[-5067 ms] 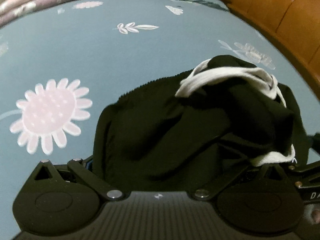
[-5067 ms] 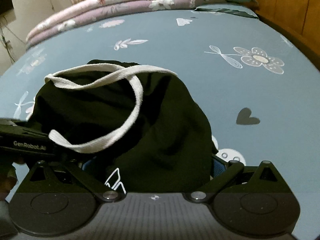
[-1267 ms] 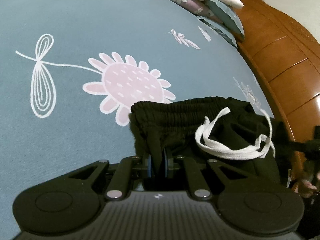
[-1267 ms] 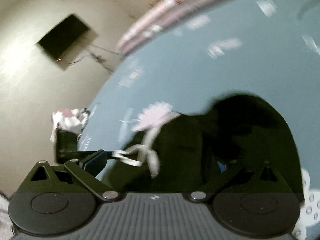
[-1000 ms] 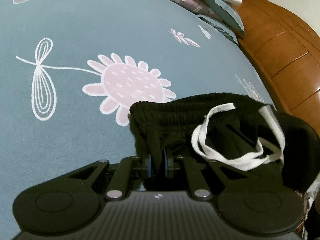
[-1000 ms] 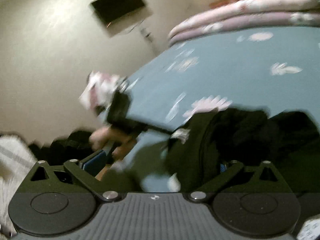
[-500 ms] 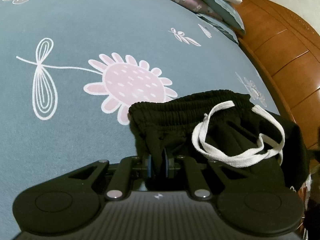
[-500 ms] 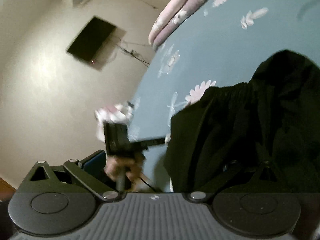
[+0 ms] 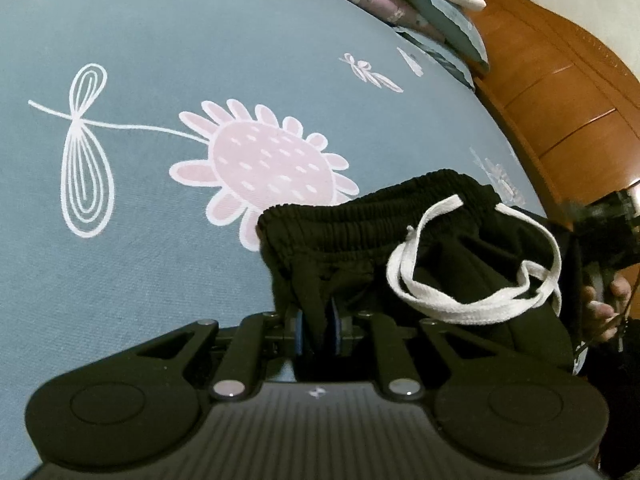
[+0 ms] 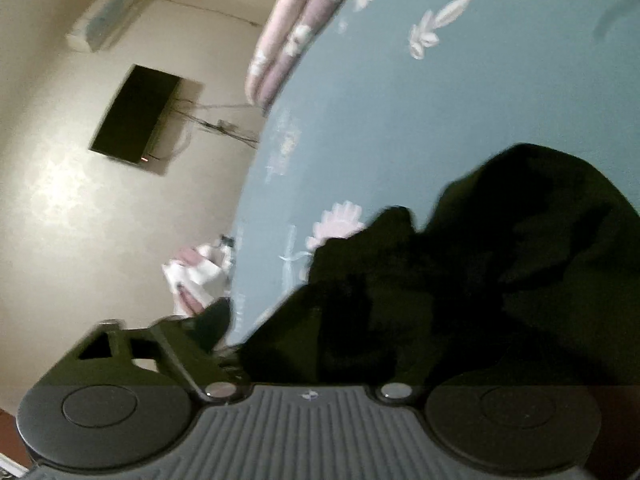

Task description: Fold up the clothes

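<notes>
Blue-grey bedsheet (image 9: 168, 208) with pink flower prints covers the bed, and the black shorts (image 9: 400, 240) lie bunched near its wooden frame (image 9: 568, 120). Left gripper (image 9: 318, 330) has its fingers clamped on the waistband corner; the white drawstring (image 9: 460, 304) loops across the fabric. Right gripper (image 10: 320, 364) is closing with dark cloth between its fingers; contact is too blurred to tell

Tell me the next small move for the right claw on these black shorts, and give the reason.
Probably finish closing the right claw on the black shorts at the end away from the left claw. The left claw is already shut on the waistband corner, and the right one's jaws are closing with dark cloth between them. The shorts still lie bunched on the blue bedsheet, so both ends need holding before spreading.
</notes>
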The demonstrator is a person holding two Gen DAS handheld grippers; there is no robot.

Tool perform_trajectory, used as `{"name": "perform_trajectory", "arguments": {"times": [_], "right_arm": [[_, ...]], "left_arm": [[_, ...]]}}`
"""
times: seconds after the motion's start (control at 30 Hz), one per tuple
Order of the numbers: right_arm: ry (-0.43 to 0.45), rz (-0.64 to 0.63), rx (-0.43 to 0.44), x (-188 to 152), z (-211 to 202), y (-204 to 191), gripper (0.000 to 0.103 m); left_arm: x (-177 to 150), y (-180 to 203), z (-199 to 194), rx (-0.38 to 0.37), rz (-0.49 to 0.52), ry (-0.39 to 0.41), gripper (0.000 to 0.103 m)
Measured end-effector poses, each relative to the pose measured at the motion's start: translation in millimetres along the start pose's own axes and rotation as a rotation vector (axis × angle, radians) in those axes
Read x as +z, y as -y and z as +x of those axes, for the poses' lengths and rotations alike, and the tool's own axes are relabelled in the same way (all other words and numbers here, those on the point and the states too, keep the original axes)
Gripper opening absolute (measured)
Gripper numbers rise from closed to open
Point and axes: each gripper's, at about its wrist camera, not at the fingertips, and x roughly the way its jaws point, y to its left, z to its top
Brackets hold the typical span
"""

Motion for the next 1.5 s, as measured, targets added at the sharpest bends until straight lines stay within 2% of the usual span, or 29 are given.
{"name": "perform_trajectory", "arguments": {"times": [0.07, 0.13, 0.2, 0.23, 0.43, 0.57, 0.77, 1.03, 1.27, 1.5], "right_arm": [[-0.006, -0.008, -0.032, -6.8, 2.8, -0.4, 0.063], [-0.009, -0.046, -0.111, -14.2, 2.2, -4.8, 0.036], [0.008, -0.115, -0.180, -20.8, -0.8, -17.5, 0.024], [0.020, -0.149, -0.213, -23.6, -3.2, -25.2, 0.022], [0.103, -0.373, -0.426, -40.4, -22.9, -72.7, 0.019], [0.165, -0.527, -0.579, -58.0, -42.4, -99.8, 0.019], [0.279, -0.606, -0.720, -74.7, -84.8, -113.7, 0.019], [0.417, -0.593, -0.835, -82.2, -140.9, -100.6, 0.019], [0.554, -0.501, -0.908, -80.6, -186.4, -77.0, 0.019], [0.675, -0.420, -1.072, -92.1, -210.9, -58.8, 0.019]], "left_arm": [[0.2, -1.6, 0.0, -0.008, -0.006, 0.003, 0.013], [0.3, -0.2, -0.4, -0.008, -0.003, 0.013, 0.011], [1.0, 5.8, -2.1, 0.003, 0.019, 0.025, 0.010], [1.5, 9.6, -3.6, 0.012, 0.034, 0.035, 0.009], [23.3, 45.9, -19.1, 0.012, 0.150, 0.101, 0.008], [44.2, 85.4, -18.2, 0.011, 0.254, 0.129, 0.008], [76.6, 148.9, -4.2, -0.003, 0.398, 0.158, 0.008], [122.0, 234.2, 52.5, -0.007, 0.545, 0.151, 0.007], [151.5, 307.0, 118.4, -0.010, 0.662, 0.130, 0.006], [162.9, 374.5, 191.2, -0.042, 0.757, 0.110, 0.005]]}}
